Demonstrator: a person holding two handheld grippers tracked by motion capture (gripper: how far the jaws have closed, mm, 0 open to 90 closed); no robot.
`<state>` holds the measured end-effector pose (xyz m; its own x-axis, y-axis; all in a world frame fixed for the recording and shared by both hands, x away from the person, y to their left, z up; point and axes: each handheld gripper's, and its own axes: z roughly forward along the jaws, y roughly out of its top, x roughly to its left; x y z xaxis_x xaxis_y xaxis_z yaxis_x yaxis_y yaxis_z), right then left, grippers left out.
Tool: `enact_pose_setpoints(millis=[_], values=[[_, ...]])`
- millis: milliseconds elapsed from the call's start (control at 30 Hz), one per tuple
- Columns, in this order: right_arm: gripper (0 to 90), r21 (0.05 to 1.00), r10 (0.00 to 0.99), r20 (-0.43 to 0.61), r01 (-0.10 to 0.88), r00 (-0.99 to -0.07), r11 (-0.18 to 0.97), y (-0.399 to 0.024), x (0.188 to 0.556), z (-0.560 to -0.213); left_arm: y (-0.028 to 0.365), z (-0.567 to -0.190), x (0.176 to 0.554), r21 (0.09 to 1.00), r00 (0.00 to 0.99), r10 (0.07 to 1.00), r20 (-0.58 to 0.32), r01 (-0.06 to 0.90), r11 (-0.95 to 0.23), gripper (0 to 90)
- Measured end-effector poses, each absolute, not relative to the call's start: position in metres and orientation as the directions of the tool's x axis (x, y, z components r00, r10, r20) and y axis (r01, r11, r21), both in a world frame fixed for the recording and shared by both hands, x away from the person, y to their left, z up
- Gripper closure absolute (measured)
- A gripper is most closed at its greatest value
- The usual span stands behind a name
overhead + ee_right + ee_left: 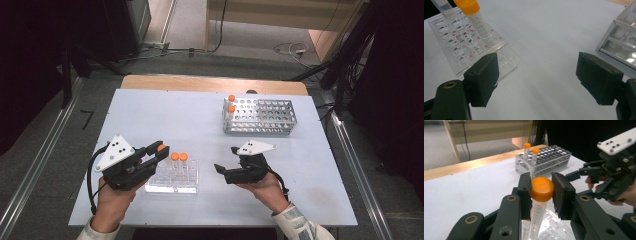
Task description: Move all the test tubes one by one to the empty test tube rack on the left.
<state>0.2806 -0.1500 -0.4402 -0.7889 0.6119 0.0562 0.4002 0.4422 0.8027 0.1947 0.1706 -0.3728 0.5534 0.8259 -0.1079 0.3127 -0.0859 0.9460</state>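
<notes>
Plainly, the left tongs (541,191) are pinching the orange screw cap of a clear plastic graduated tube (539,202), their pads (525,192) pressed on either side of the cap. The tube hangs upright over the clear acrylic tube rack (172,181) near the front left of the white desk (165,120), beside two more orange-capped tubes (179,160) standing in that rack. Whether its foot rests in a hole or hangs above one I cannot tell.

It looks a light, stiff thing, probably empty or nearly so, and not very fragile, though the smooth wall would likely be slippery. The cap is the sensible place to hold: wider than the body and probably easier to grip. Held so high, the tube could swing if the hand tilts, so a level wrist would serve best.

The right tongs (536,82) stand spread wide with nothing between them, low over the bare desk.

The high view gives the layout: the metal wire rack (260,117) at the back right with two orange-capped tubes (231,103) at its left end, well apart from the acrylic one. The left gripper view gives the grip itself and the printed scale on the tube. The right gripper view gives the acrylic rack's numbered holes close up.
</notes>
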Motion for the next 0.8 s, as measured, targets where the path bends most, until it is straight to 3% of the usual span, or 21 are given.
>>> enact_pose_setpoints(millis=[333,800], values=[[17.6,0.800,0.615,0.060,0.406,-0.787,0.442,-0.149,0.281,-0.442,0.174,-0.387,0.207,0.947,0.501,0.863,-0.073,0.305,-0.097,70.0],[17.7,0.799,0.614,0.057,0.405,-0.787,0.445,-0.149,0.280,-0.442,0.165,-0.413,0.216,0.926,0.506,0.861,-0.061,0.350,-0.140,69.9]])
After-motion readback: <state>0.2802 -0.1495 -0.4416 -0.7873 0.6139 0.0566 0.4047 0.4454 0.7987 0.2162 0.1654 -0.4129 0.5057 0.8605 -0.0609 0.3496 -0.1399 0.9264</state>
